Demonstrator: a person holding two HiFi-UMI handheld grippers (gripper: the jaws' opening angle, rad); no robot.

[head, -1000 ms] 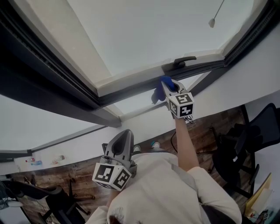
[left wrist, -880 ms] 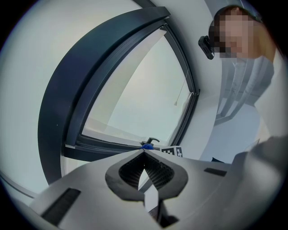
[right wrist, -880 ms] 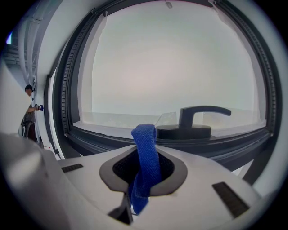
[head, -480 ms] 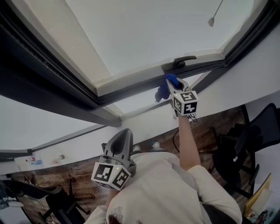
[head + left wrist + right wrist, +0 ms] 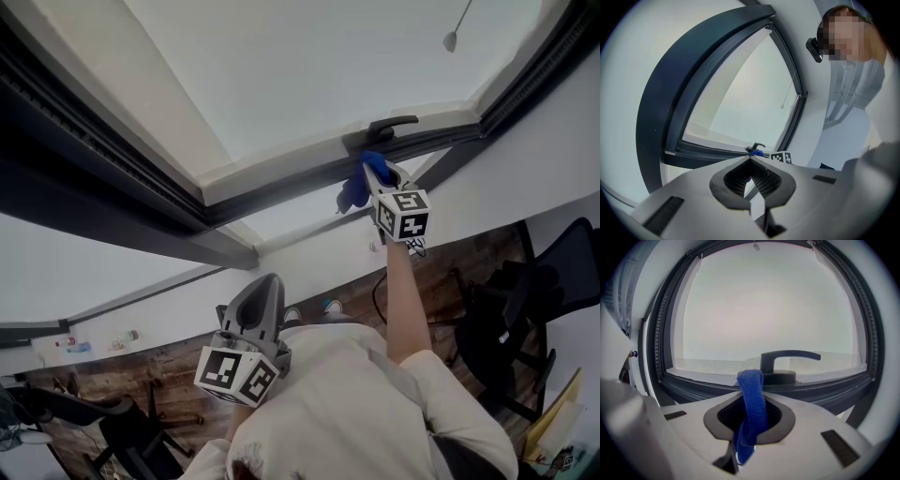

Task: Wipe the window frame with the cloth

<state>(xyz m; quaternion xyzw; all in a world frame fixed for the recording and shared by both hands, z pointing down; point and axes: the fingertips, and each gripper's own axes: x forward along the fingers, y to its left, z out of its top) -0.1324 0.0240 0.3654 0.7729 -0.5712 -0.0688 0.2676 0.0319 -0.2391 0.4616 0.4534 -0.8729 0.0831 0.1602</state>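
Observation:
A blue cloth is pinched between the jaws of my right gripper, which is shut on it. In the head view the blue cloth hangs against the dark window frame, just below the black handle. The right gripper view shows the cloth's fold touching the frame beside the handle. My left gripper is held low near the person's chest, jaws shut with nothing between them, pointing toward the window from afar. The left gripper view shows the cloth as a small blue spot.
A blind-cord pull hangs over the glass at the upper right. The white sill runs under the frame. On the wooden floor below stand black office chairs at the right and another at the left.
My right gripper has slid the cloth to the right along the bottom frame, closer to the handle. The left gripper has stayed put.

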